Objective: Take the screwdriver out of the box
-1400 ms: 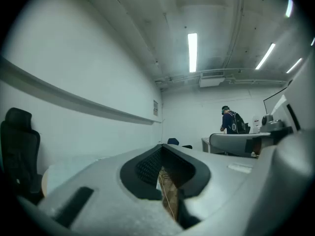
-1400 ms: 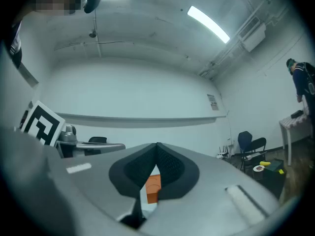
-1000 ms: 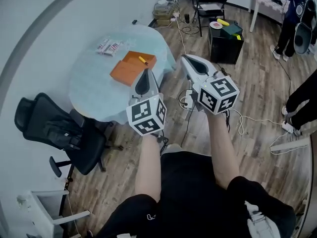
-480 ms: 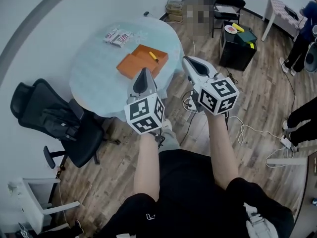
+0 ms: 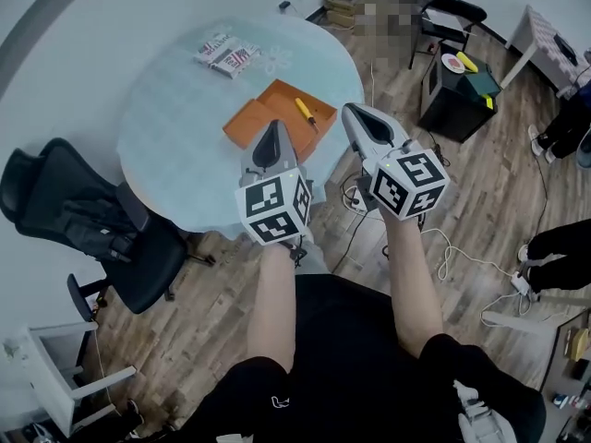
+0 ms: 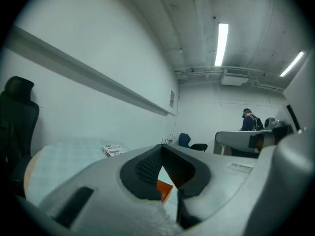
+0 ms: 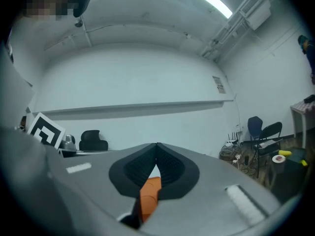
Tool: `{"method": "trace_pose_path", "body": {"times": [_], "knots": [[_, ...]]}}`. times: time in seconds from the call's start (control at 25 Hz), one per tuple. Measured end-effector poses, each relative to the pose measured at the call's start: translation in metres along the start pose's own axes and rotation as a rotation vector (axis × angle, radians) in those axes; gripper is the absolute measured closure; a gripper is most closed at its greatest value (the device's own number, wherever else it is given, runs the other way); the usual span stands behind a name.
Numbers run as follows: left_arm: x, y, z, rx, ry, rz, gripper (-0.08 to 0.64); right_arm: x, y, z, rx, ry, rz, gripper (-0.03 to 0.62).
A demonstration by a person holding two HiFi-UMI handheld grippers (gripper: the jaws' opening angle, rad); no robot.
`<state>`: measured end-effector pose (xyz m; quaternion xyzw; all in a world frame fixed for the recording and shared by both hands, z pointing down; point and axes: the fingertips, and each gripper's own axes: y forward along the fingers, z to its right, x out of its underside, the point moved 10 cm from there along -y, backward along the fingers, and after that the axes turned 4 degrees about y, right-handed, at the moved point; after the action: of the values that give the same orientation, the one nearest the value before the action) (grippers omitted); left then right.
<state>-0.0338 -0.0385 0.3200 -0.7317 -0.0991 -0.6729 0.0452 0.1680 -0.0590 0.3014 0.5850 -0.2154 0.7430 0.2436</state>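
An open orange box (image 5: 268, 116) lies on the round pale-blue table (image 5: 175, 146). A yellow-handled screwdriver (image 5: 307, 111) rests inside it. My left gripper (image 5: 274, 124) is shut and empty, its tip over the box's near edge in the head view. My right gripper (image 5: 349, 109) is shut and empty too, just right of the box beyond the table's rim. Along the shut left gripper (image 6: 162, 146), a corner of the orange box (image 6: 165, 189) shows under the tips. Under the tips of the shut right gripper (image 7: 157, 144), a strip of the orange box (image 7: 149, 193) appears.
Several printed packets (image 5: 227, 53) lie at the table's far side. A black office chair (image 5: 88, 224) stands left of the table. A black cabinet (image 5: 457, 95) with a plate stands at the right, and cables (image 5: 448, 247) trail over the wooden floor. A person (image 5: 565, 123) stands far right.
Both grippers have travelled toward the table, still shut. The box and screwdriver now lie right at their tips instead of well ahead.
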Motion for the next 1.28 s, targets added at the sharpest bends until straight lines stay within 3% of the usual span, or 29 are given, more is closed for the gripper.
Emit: {"method": "trace_pose_path", "body": {"times": [0.48,0.84,0.92,1.04,1.2,1.28], "knots": [[0.017,0.149,-0.123,-0.037,-0.083,-0.115,0.558,0.033,0.183,0.058,0.065,0.004,-0.188,0.58],[0.057,0.194,-0.155,-0.023,-0.137,-0.211,0.558,0.08,0.223,0.091,0.14,0.01,-0.423,0.578],[0.061,0.2,-0.156,-0.016,-0.143,-0.219,0.558,0.089,0.228,0.098,0.14,0.019,-0.477,0.53],[0.062,0.205,-0.163,-0.031,-0.151,-0.22,0.558,0.104,0.24,0.108,0.124,0.024,-0.607,0.505],[0.057,0.206,-0.181,-0.068,-0.163,-0.21,0.558,0.13,0.261,0.117,0.087,0.063,-0.851,0.5],[0.056,0.206,-0.19,-0.088,-0.171,-0.206,0.558,0.147,0.275,0.119,0.08,0.038,-0.965,0.491]]}}
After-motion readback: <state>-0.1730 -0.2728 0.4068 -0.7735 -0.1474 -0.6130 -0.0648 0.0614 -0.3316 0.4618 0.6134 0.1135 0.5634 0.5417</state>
